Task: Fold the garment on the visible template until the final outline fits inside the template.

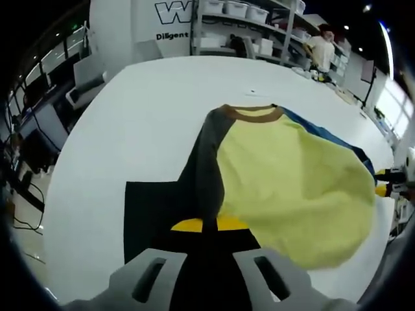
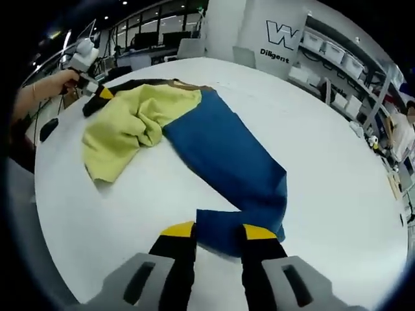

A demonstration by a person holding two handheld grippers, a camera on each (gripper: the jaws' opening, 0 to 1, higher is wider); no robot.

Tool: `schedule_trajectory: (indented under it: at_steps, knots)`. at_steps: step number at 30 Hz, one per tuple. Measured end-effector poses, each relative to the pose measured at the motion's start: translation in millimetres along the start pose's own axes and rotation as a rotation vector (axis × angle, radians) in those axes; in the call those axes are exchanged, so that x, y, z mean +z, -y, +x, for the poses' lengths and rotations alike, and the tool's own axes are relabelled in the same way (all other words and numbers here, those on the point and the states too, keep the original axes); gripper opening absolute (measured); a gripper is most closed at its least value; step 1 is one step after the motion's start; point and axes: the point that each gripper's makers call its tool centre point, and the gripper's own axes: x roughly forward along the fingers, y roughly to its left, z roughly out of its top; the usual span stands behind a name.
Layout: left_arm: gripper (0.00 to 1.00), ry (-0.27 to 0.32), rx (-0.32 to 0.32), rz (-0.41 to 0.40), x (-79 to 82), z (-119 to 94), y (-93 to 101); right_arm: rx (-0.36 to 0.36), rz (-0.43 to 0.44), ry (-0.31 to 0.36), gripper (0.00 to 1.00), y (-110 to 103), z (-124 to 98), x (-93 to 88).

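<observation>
One shirt (image 1: 292, 188), light and limp, is laid out on a white table (image 1: 149, 123); it is judged likely to sag, crease and slide when lifted, so hold is best taken at sleeve ends or hem corners. A yellow-green body, a brown collar (image 1: 253, 115), a dark grey sleeve (image 1: 204, 168) and a blue sleeve (image 2: 227, 155) are noted; the body is rumpled. A black template (image 1: 152, 214) lies on the table, part covered by the grey sleeve and the body's edge. The left gripper (image 1: 209, 228) is seen narrowed around the dark sleeve end, apparently pinching it, though the contact is poorly shown. The right gripper (image 2: 217, 231) is seen straddling the blue sleeve's end; whether cloth is clamped cannot be told.
</observation>
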Motion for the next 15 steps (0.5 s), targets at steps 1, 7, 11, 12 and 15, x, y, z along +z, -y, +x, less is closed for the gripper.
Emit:
schedule_trajectory:
  at_steps: [1,7,11,12,15]
  knots:
    - [0.01,0.000,0.000,0.000,0.0,0,0.0,0.000,0.000,-0.001,0.12,0,0,-0.3]
    - [0.01,0.000,0.004,0.000,0.0,0,-0.3,-0.038,0.007,-0.001,0.00,12,-7,-2.9]
    - [0.01,0.000,0.005,0.003,0.1,0,-0.4,-0.055,0.023,0.001,0.00,20,-14,-3.2]
    - [0.01,0.000,0.005,0.005,0.2,0,-0.4,-0.064,0.040,0.012,0.00,24,-17,-1.4]
    - [0.01,-0.001,0.004,0.003,0.3,0,-0.6,-0.080,0.066,0.043,0.00,35,-26,4.1]
